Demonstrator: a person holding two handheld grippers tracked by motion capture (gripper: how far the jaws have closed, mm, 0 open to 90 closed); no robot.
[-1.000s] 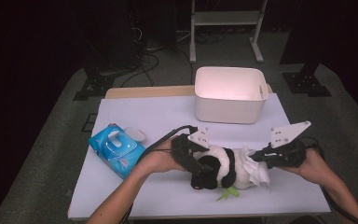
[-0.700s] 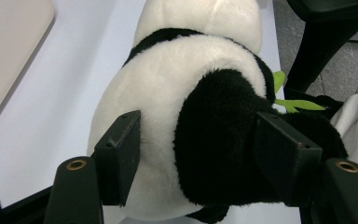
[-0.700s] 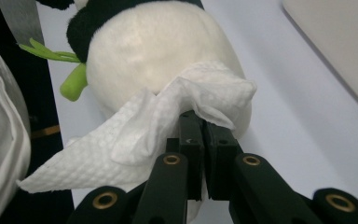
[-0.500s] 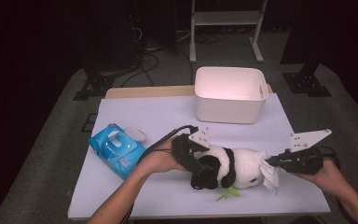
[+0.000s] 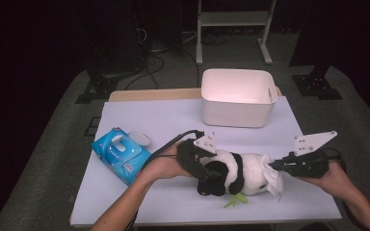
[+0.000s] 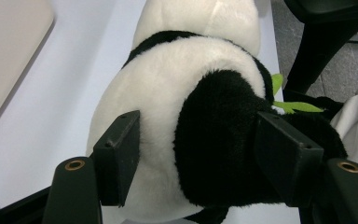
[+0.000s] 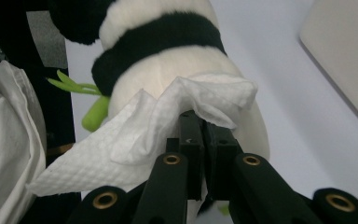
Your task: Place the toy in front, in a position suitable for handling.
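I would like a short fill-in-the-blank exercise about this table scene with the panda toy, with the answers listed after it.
1. The left tool clamps the head of the plush ____, which lies on the table.
2. The right tool holds a white ____ against the toy's rear.
3. Behind the toy stands a white ____ with a handle hole in its side.
4. The wipes pack left of the toy is mainly ____ in colour.

Missing words: panda; tissue; bin; blue

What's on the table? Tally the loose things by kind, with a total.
Plush panda: 1
White wipe: 1
Blue wipes pack: 1
White bin: 1
Small white oval object: 1
Total: 5
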